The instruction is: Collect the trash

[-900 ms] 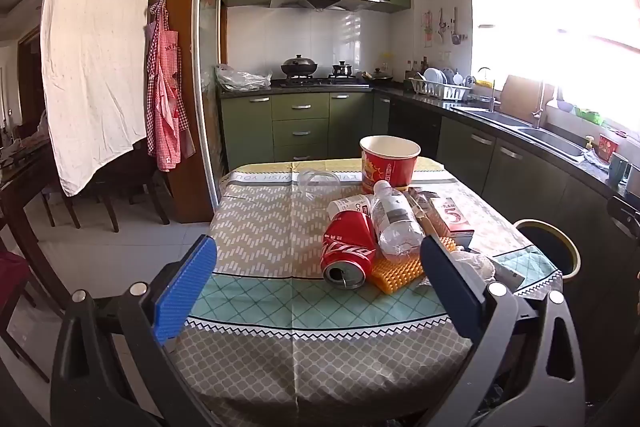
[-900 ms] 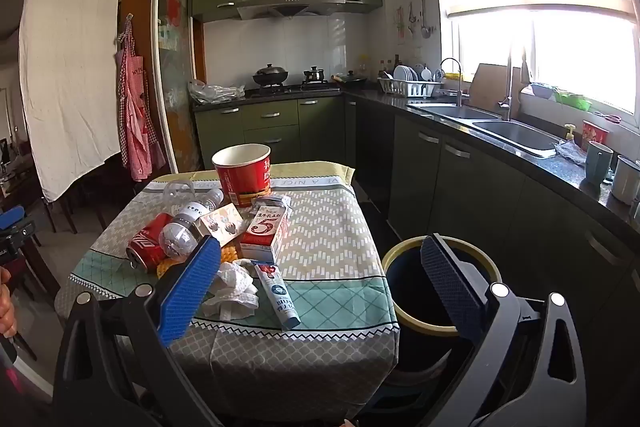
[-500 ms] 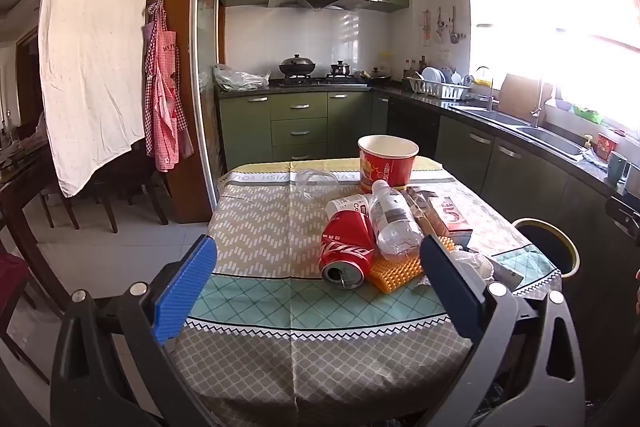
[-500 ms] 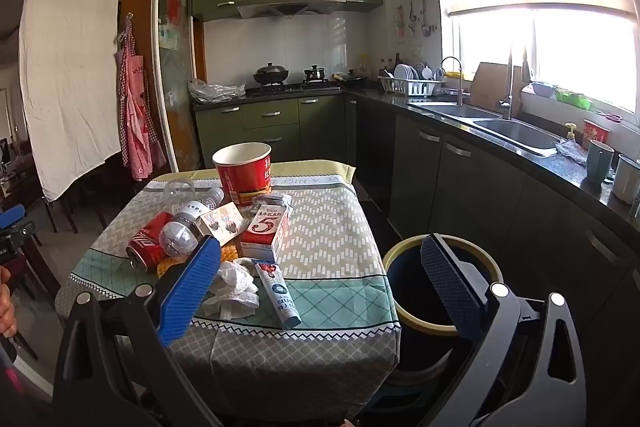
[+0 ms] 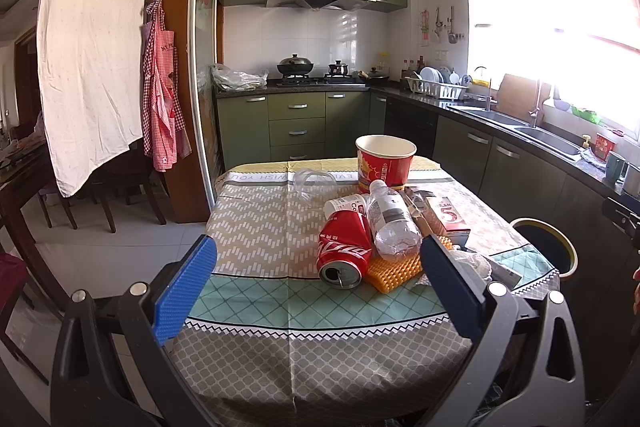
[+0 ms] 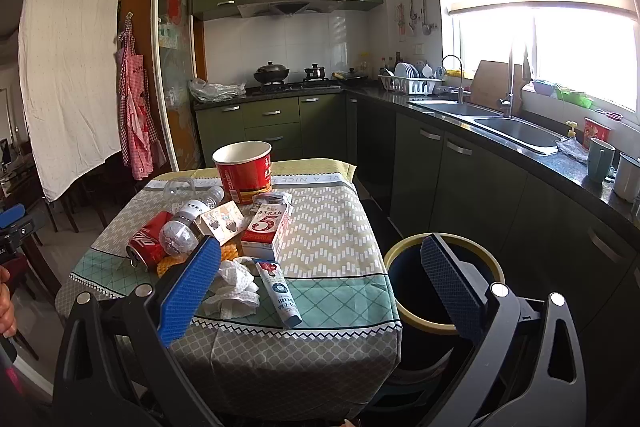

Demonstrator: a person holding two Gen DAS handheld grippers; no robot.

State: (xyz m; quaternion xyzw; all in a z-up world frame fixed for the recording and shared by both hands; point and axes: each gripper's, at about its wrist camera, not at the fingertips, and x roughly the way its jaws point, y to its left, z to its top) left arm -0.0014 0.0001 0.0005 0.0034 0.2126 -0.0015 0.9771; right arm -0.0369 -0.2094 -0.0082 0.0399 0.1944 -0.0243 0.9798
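Observation:
Trash lies on a small table (image 5: 260,227): a red cola can (image 5: 344,251) on its side, a crushed clear bottle (image 5: 390,223), an orange ridged piece (image 5: 394,267), a red-and-white carton (image 6: 266,231), crumpled tissue (image 6: 234,285), a tube (image 6: 280,291) and a red paper bucket (image 6: 244,171). A dark bin with a yellow rim (image 6: 442,281) stands right of the table. My left gripper (image 5: 318,281) is open and empty before the can. My right gripper (image 6: 320,281) is open and empty, near the table's right front corner.
Green kitchen cabinets and a dark counter with a sink (image 6: 516,131) run along the right. A stove with pots (image 5: 312,71) is at the back. A dining table and chairs (image 5: 60,187) stand at the left. A clear plastic cup (image 5: 314,183) lies on the table.
Both views have barely shifted; the left gripper has crept slightly. Both grippers stay open and nothing on the table has moved.

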